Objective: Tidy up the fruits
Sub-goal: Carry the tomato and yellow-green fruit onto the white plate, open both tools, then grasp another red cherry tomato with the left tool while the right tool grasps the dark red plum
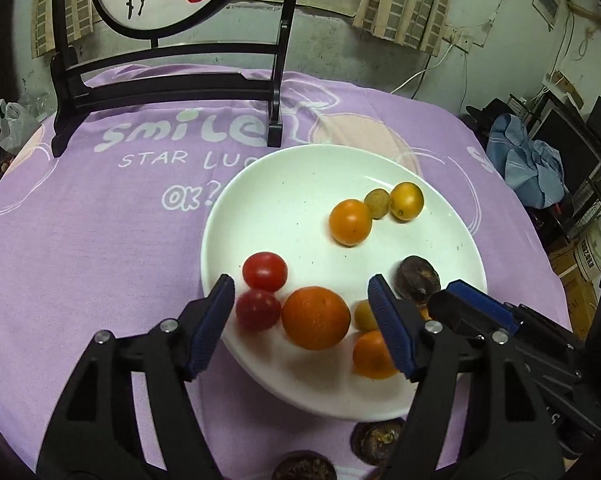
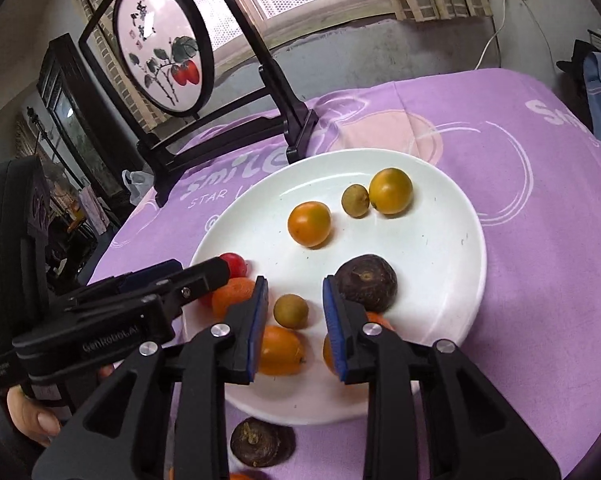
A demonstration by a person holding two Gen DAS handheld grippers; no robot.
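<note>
Left gripper (image 1: 302, 308) jaws wide, over plate (image 1: 284, 184) near edge, straddling orange (image 1: 315, 318) and a tomato (image 1: 258, 310), not pressing. Right gripper (image 2: 294, 312) jaws apart, empty, small longan (image 2: 290, 311) between. Dark fruit (image 2: 262, 442) off plate, just below its rim.

A glossy white ceramic plate (image 1: 260, 184) sits on matt purple cloth (image 1: 100, 240); smooth-skinned tomatoes (image 1: 265, 271) gleam beside a dimpled orange (image 1: 315, 317).

On the purple cloth (image 1: 100, 220) covering your bench you can read "smile", "STAR LU…" and "OK?" in white. Your left gripper (image 2: 112, 338) body carries pale lettering, roughly "GenRoboLab", partly blurred.
</note>
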